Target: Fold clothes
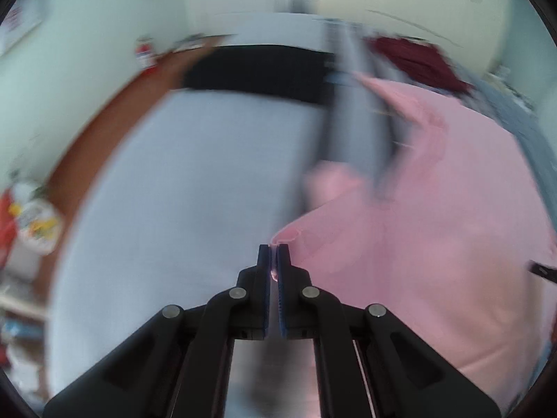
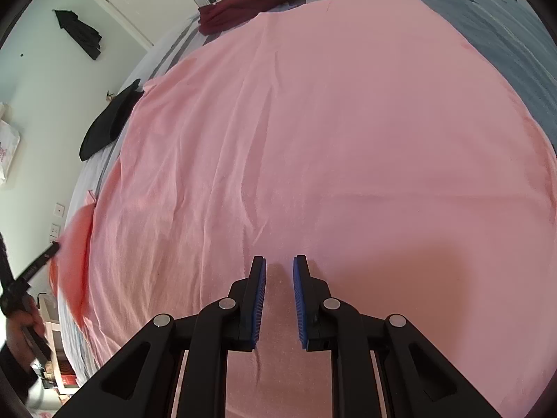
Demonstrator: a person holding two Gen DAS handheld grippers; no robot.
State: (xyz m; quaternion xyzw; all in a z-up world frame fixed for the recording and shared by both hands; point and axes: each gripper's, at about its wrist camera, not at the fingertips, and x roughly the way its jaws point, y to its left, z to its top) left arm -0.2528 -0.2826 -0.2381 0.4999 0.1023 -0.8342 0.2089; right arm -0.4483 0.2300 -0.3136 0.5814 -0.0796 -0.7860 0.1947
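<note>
A large pink garment lies spread flat over the bed. My right gripper sits low at its near edge, jaws a little apart, with a grainy bunch of the pink cloth between the blue pads. In the blurred left wrist view my left gripper is shut on a corner of the pink garment, with cloth showing between its pads. The right wrist view has the left gripper at the far left, lifting that pink flap off the bed, held by a person's hand.
A dark red garment is heaped at the far end of the bed and a black garment lies by the left edge. Pale bedsheet lies left of the pink cloth. A blurred grey shape stands ahead. Bags sit on the floor.
</note>
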